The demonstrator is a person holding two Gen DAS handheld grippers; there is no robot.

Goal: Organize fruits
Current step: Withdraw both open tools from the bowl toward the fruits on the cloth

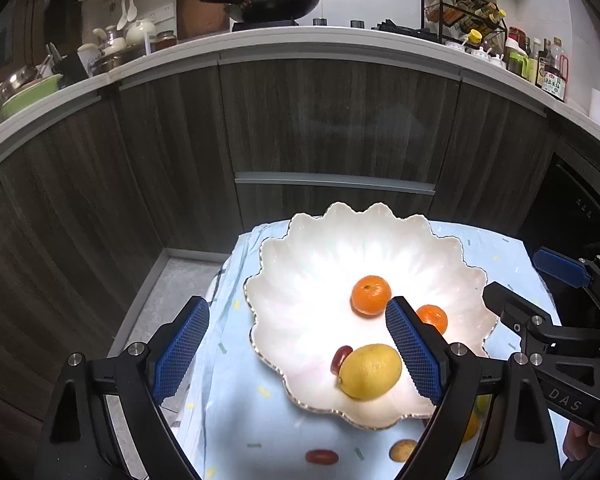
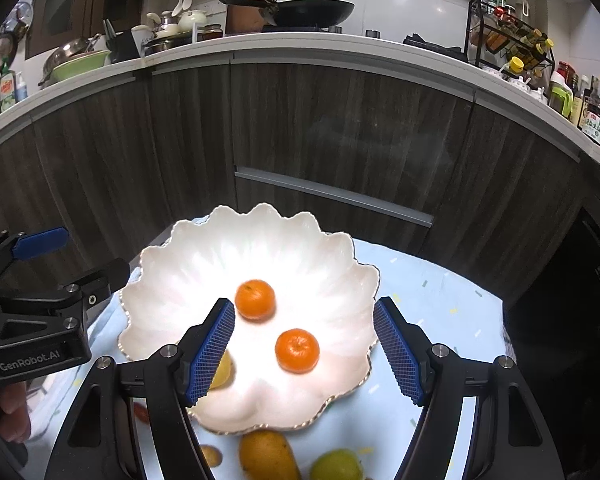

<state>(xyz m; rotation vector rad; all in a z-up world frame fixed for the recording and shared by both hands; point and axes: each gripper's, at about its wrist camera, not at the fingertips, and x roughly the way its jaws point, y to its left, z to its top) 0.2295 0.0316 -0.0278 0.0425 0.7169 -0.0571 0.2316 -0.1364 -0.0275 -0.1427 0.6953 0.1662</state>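
Observation:
A white scalloped bowl (image 1: 300,248) (image 2: 188,264) stands on a small table with a light blue cloth (image 1: 228,408). In it lie two mandarins (image 1: 371,294) (image 1: 434,317), a lemon (image 1: 370,371) and a red grape (image 1: 341,359). In the right wrist view the mandarins (image 2: 255,299) (image 2: 297,350) lie between my fingers. My left gripper (image 1: 298,350) is open and empty above the bowl's left side. My right gripper (image 2: 304,354) is open and empty above the bowl. On the cloth in front lie a red grape (image 1: 321,457), a small brown fruit (image 1: 403,450), an orange-yellow mango (image 2: 266,456) and a green fruit (image 2: 335,466).
Dark wood cabinets (image 1: 320,120) with a white countertop (image 1: 300,36) stand behind the table. A wok (image 1: 276,4), dishes and bottles crowd the counter. A dark oven (image 2: 580,300) is at the right. The floor (image 1: 168,292) drops off left of the table.

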